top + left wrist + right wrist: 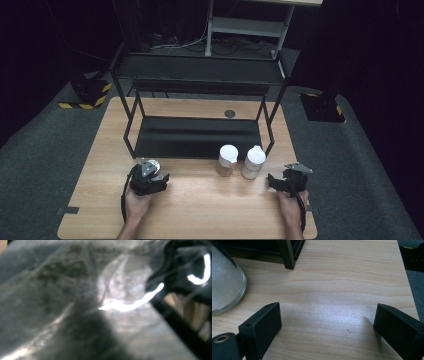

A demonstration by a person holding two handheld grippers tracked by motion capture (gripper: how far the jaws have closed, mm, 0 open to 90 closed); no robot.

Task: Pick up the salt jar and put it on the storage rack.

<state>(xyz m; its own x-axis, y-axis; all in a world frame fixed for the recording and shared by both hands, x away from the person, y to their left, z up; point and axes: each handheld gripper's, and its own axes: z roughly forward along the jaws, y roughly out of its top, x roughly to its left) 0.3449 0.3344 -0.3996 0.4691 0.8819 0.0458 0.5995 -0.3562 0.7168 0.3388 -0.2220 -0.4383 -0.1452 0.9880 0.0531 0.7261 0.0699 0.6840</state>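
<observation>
The left gripper [159, 176] sits at the near left of the pale wooden bench [200, 210], jaws around a clear glass jar with a white lid [153, 166]; whether its pads press on it I cannot tell, as the left gripper view is blurred. The right gripper [327, 322] rests with jaws wide apart over bare wood, just beside two white-lidded glass jars [241, 161] standing before the black metal shelf rack [195, 135].
</observation>
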